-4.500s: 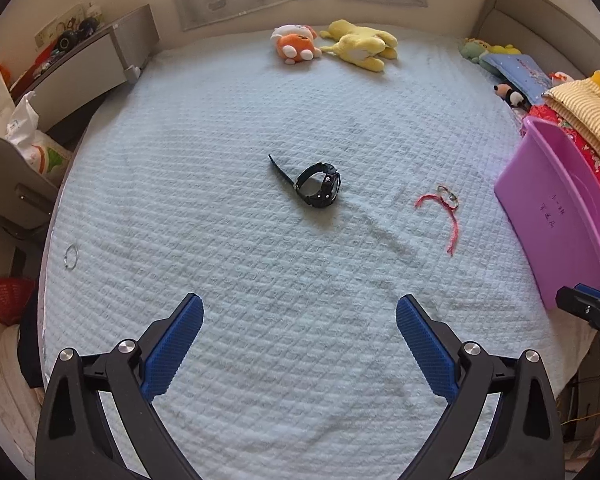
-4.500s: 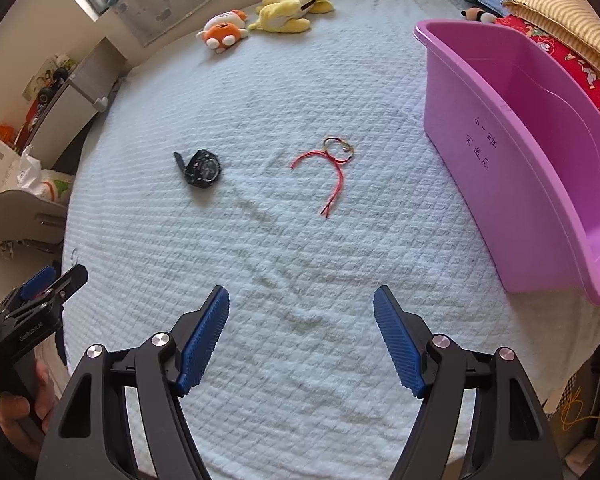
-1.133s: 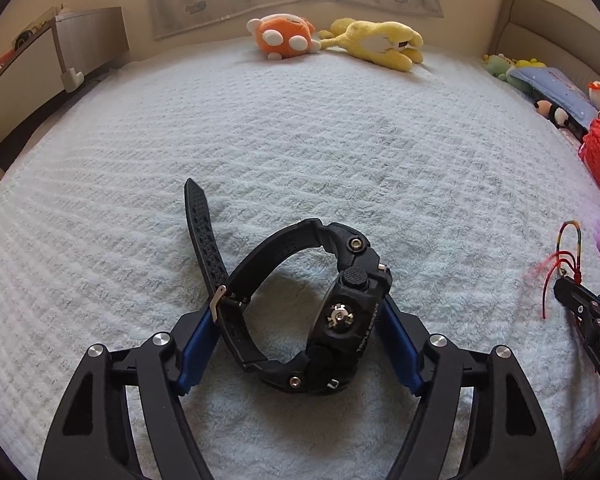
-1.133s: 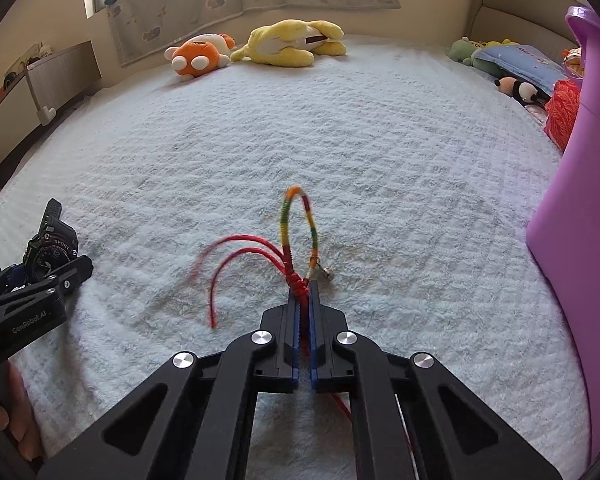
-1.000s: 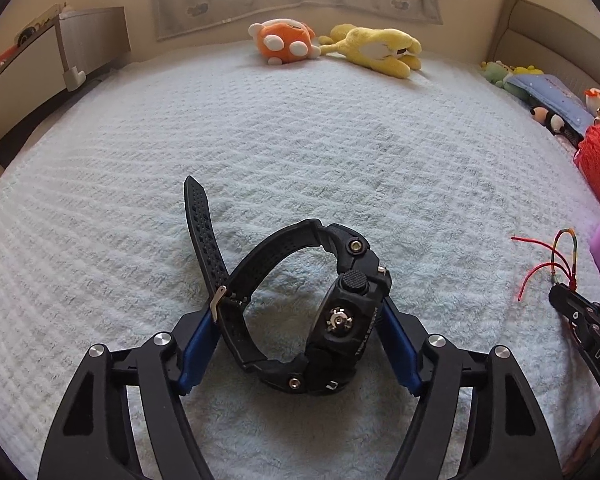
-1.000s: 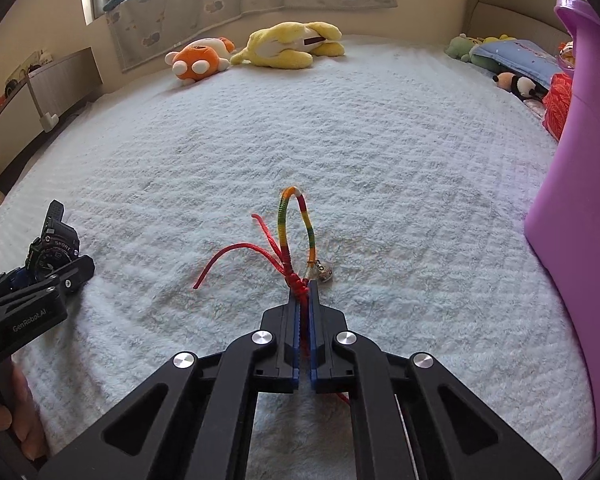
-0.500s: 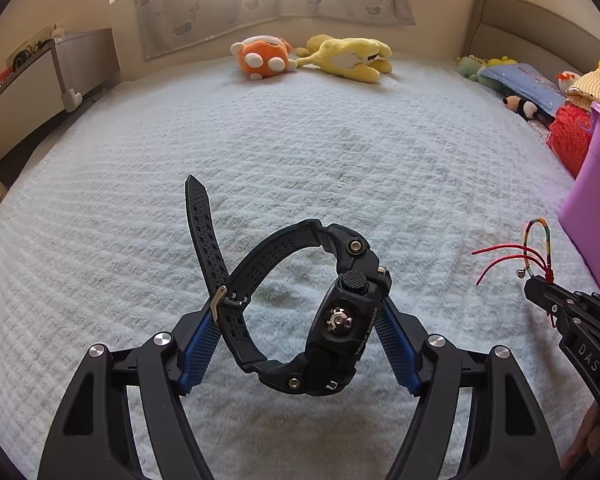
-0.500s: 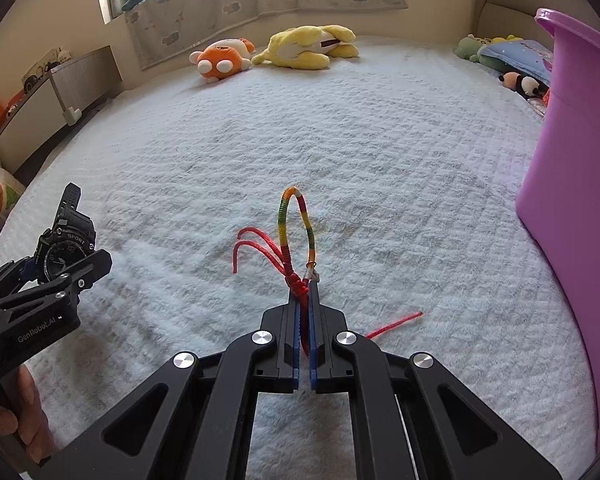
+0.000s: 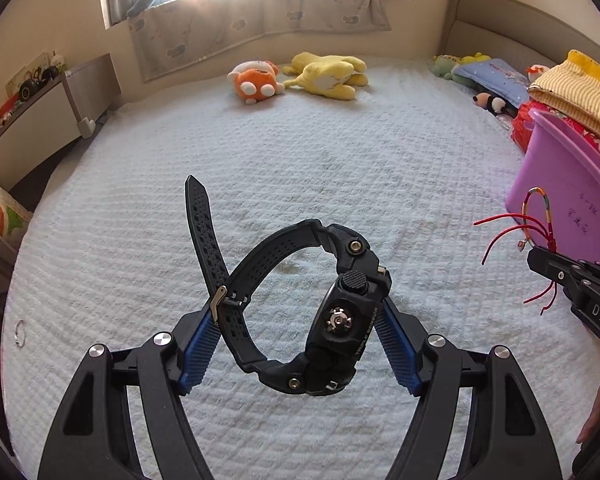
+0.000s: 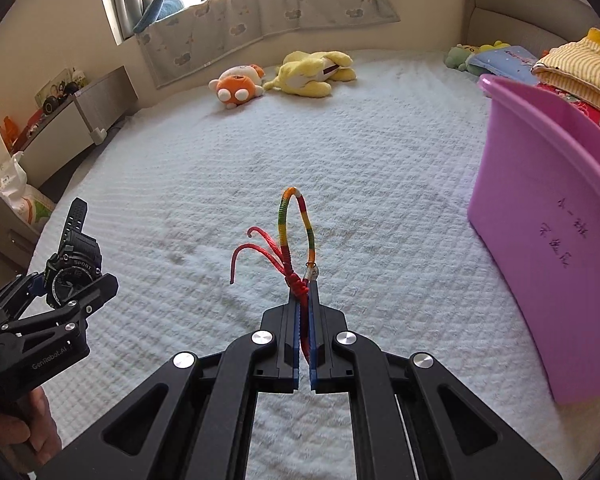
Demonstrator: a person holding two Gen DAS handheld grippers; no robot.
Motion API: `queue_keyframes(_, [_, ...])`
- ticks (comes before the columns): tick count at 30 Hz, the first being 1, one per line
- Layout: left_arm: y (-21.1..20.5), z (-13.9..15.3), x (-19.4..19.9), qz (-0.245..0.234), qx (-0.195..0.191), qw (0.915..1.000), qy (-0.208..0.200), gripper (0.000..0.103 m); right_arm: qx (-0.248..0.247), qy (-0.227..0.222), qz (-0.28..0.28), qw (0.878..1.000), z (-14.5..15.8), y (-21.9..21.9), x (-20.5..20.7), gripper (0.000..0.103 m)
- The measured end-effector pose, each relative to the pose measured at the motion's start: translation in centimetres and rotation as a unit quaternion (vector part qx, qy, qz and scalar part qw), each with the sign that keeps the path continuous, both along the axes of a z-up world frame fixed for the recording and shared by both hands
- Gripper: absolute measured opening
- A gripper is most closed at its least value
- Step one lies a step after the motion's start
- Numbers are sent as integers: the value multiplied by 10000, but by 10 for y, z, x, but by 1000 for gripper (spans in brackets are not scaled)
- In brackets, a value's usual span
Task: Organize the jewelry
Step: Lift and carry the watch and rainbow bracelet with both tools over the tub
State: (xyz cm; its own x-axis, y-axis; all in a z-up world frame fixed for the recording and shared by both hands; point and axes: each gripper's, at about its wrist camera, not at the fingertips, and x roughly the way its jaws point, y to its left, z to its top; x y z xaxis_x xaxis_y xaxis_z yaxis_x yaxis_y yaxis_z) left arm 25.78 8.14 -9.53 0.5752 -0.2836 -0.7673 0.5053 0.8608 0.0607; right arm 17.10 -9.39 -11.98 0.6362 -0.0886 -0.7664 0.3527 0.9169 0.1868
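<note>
My left gripper point(image 9: 296, 340) is shut on a black sports watch point(image 9: 340, 320) and holds it above the white bed cover; its strap point(image 9: 202, 224) sticks up to the left. The watch also shows in the right wrist view point(image 10: 74, 268). My right gripper point(image 10: 304, 300) is shut on a red-cord bracelet with a multicoloured loop point(image 10: 296, 224), lifted off the bed. The bracelet also shows in the left wrist view point(image 9: 534, 220). A purple plastic bin point(image 10: 548, 216) stands on the right, open at the top.
Orange point(image 9: 256, 80) and yellow point(image 9: 328, 74) plush toys lie at the far end of the bed. Folded clothes point(image 9: 576, 92) and small toys lie behind the bin. A small metal ring point(image 9: 19, 327) lies near the bed's left edge. A bedside cabinet point(image 9: 40, 120) stands at the left.
Both grippers have risen from the bed with the watch and the bracelet held. The purple bin has come more into view on the right.
</note>
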Motion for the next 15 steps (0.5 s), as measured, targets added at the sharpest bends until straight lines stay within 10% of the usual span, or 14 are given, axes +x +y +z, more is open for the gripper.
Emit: queue_keyframes(15, [-47, 143, -88, -1004, -179, 9947, 117, 70, -2, -138, -386, 9992, 163, -11, -103, 3])
